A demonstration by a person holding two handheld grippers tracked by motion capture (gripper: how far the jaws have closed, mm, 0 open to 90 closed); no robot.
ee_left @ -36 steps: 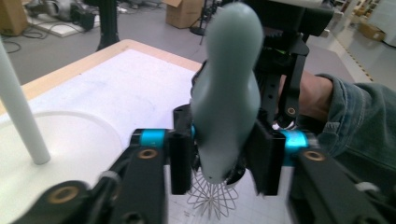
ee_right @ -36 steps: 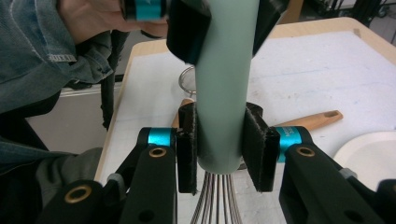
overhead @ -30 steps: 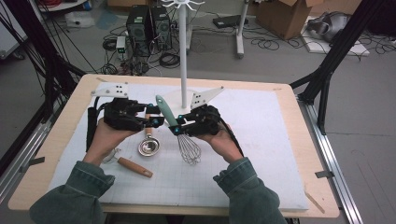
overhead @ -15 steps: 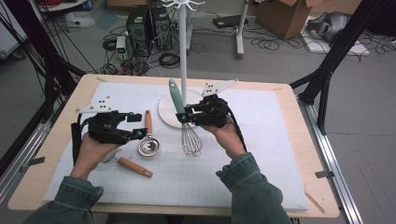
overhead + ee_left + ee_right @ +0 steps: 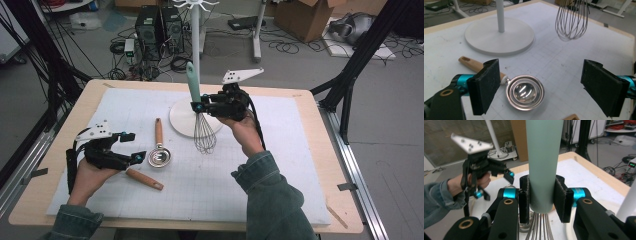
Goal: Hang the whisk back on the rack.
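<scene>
The whisk (image 5: 204, 131) is held upright above the white stand base (image 5: 181, 119) near the middle of the bench (image 5: 320, 150), its pale green handle (image 5: 545, 162) clamped between the pads of the right hand-held gripper (image 5: 200, 106), wires hanging down. The step in hand is judged to be hanging the whisk on the stand. The left hand-held gripper (image 5: 134, 147), whose jaws have just been opening, is seen wide apart and empty near the bench's left edge, beside the measuring spoon (image 5: 525, 91). Next, the handle's end would need raising to the hooks (image 5: 195, 4) atop the pole.

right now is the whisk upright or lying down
Upright: the right tongs clamp the whisk by its green handle, wires hanging down above the mat.
</scene>
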